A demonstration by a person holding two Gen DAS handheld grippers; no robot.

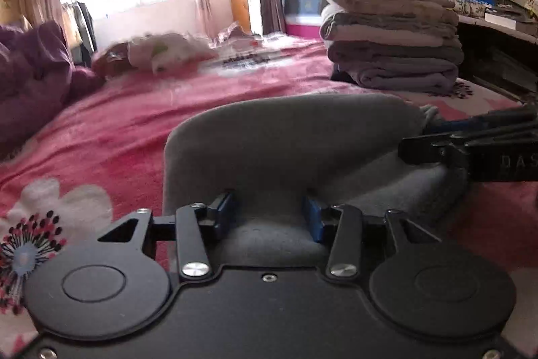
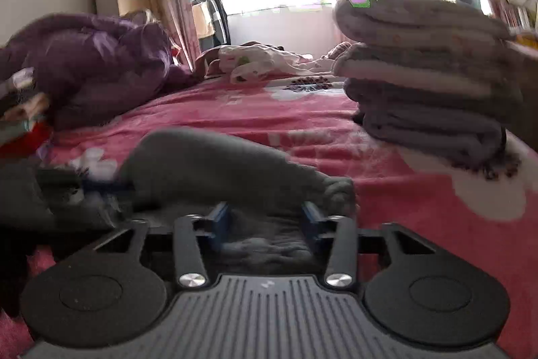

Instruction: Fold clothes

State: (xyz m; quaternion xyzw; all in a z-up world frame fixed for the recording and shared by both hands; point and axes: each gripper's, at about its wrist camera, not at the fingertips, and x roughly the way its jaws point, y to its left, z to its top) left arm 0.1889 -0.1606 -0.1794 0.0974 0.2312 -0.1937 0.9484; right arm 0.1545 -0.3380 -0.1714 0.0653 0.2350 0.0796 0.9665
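Pink bedspread carries grey garment, clamped within both claws.

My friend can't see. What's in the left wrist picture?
A left claw grips a folded grey cloth on a pink flowered blanket. The right claw reaches in from the right, and a stack of folded towels sits behind.

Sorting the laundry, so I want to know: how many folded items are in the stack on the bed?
4 that I can make out in the stack: a beige one on top, a grey-and-white one under it, then two grey ones below. Folds blur together, so more may be hidden.
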